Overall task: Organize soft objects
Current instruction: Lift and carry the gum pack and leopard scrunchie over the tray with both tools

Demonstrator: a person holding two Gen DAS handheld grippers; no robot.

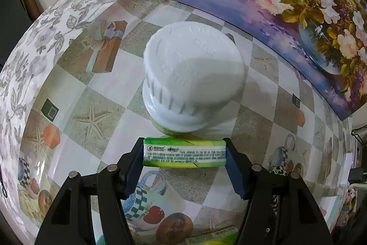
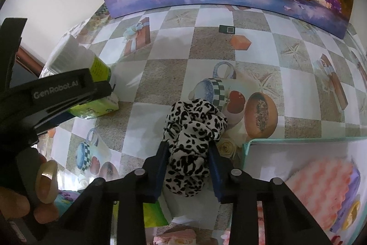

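Green tissue pack is clamped in my left fingers above the table; right fingers pinch the leopard scarf. I keep both grips gentle, lifting clear of the jar.

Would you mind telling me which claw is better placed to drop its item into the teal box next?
Right: the right claw holds the leopard-print scrunchie beside the teal box; the left claw grips a tissue pack farther away.

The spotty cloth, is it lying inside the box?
No, the spotty cloth is pinched between the right gripper's fingers over the table, left of the teal box.
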